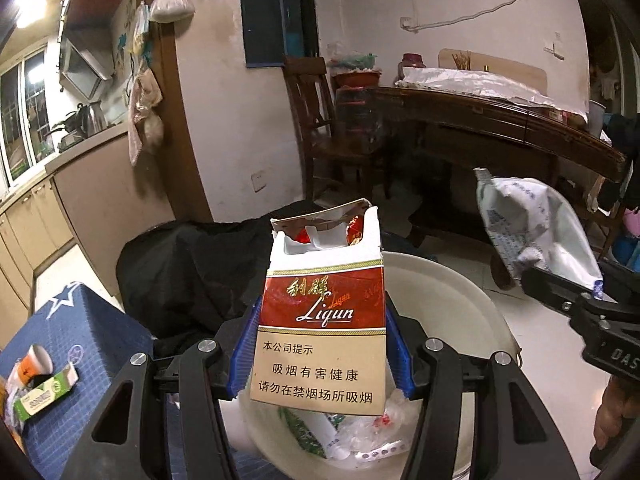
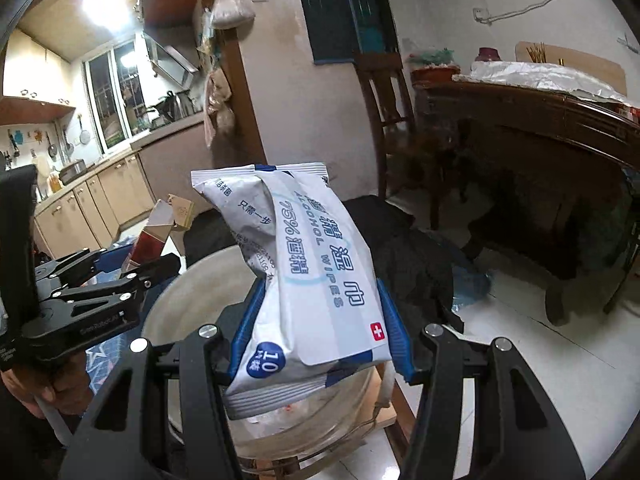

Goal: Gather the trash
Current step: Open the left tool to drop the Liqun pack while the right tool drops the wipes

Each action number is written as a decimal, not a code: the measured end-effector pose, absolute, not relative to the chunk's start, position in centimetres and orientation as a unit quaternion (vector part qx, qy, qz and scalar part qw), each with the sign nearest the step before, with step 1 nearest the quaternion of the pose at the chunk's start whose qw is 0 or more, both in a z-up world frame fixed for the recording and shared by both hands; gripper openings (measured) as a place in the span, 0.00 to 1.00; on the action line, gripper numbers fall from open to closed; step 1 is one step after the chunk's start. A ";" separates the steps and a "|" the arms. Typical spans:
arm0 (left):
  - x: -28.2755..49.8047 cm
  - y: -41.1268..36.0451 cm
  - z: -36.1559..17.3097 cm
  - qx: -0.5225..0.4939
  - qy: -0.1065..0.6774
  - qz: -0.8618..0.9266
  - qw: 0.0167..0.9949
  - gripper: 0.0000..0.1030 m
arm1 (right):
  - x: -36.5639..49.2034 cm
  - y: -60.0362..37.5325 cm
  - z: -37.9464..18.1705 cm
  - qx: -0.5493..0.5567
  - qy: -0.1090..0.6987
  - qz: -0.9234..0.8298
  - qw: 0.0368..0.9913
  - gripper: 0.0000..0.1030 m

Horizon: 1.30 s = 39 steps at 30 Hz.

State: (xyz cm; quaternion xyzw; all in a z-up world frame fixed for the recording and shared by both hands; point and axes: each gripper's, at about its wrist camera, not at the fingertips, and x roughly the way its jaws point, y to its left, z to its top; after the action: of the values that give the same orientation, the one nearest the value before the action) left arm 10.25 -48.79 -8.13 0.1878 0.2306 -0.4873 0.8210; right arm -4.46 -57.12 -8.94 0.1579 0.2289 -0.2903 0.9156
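My left gripper (image 1: 320, 344) is shut on a red and tan cigarette pack (image 1: 322, 320), open at the top, held upright over a white bucket (image 1: 452, 292) that holds wrappers and plastic trash (image 1: 360, 432). My right gripper (image 2: 316, 328) is shut on a white alcohol wipes pack (image 2: 316, 280), held over the same bucket (image 2: 192, 288). In the left wrist view the right gripper (image 1: 560, 280) shows at the right with the wipes pack (image 1: 528, 228). In the right wrist view the left gripper (image 2: 132, 268) shows at the left with the cigarette pack (image 2: 150, 240).
A blue star-patterned surface (image 1: 80, 328) at the left carries a green and white box (image 1: 44, 396) and a small cup (image 1: 36, 360). A black garment (image 1: 192, 268) lies behind the bucket. A dark wooden table (image 1: 500, 120) and chair (image 1: 316, 112) stand beyond on the white tiled floor.
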 end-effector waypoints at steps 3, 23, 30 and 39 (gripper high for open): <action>10.4 -49.3 -8.8 0.191 0.236 -0.487 0.819 0.56 | -3.8 -57.8 -9.5 0.160 0.241 -0.292 0.912 0.51; 11.6 -49.8 -11.0 0.212 0.255 -0.470 0.818 0.57 | -1.1 -59.3 -11.3 0.176 0.278 -0.272 0.904 0.54; 12.5 -49.5 -10.7 0.201 0.261 -0.461 0.824 0.63 | -0.8 -59.5 -10.8 0.170 0.273 -0.268 0.908 0.59; 12.1 -49.1 -10.7 0.207 0.256 -0.463 0.823 0.63 | -1.2 -59.5 -10.4 0.170 0.268 -0.269 0.909 0.58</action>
State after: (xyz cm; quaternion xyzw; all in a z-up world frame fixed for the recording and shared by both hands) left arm 12.10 -49.07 -10.69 0.2071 0.2563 -0.4631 0.8228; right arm -1.21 -59.46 -10.42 0.1700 0.2681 -0.2687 0.9094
